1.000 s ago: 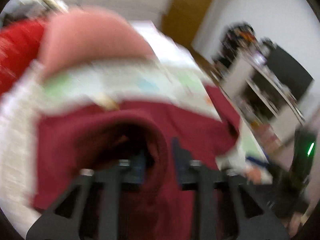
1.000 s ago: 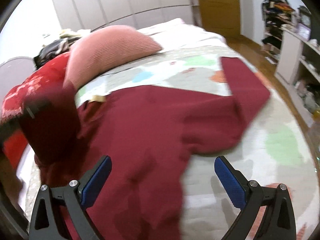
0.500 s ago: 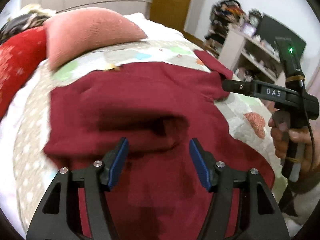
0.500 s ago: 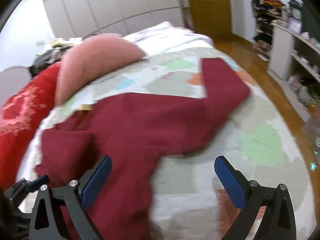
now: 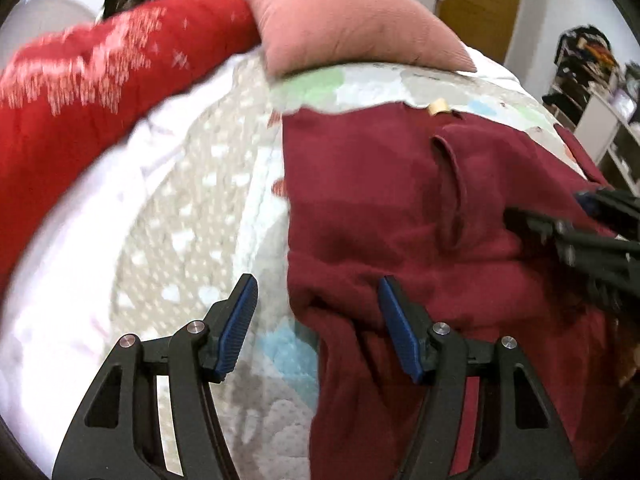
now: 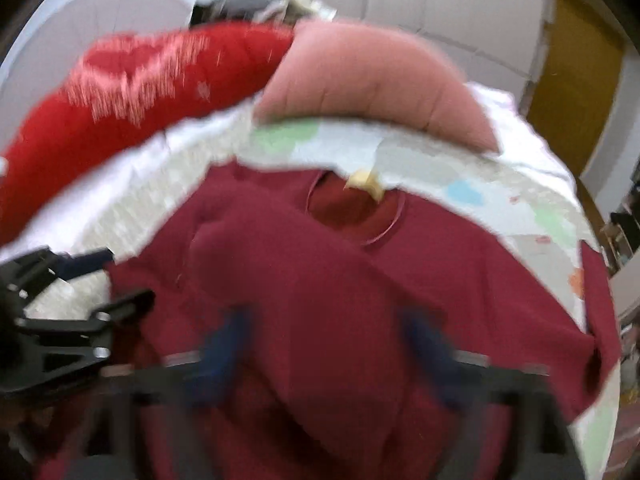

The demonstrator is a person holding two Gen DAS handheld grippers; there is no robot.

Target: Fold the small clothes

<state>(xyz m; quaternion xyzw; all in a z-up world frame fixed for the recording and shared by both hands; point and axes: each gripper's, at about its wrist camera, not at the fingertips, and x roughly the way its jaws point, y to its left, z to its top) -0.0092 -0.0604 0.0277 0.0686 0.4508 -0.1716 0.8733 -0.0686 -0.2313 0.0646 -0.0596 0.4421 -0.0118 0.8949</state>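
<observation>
Sweater (image 5: 400, 200), dark red, lies spread on the quilt (image 5: 192, 208) of a bed, its neck opening toward the pink pillow (image 5: 352, 20). One sleeve appears folded across the chest, forming a thick ridge in the right wrist view; the other sleeve runs out toward the bed's far edge, not yet folded. So the fold looks barely begun: one sleeve in, the other sleeve and the body folds left.

Left gripper (image 5: 316, 328) is partly open, empty, its jaws straddling the sweater's side edge, one pad over quilt, the other over cloth, gripping nothing. Right gripper (image 6: 328, 344) is badly blurred; its jaws have just been closing, with red cloth between them, but whether the pads pinch it I cannot tell.
</observation>
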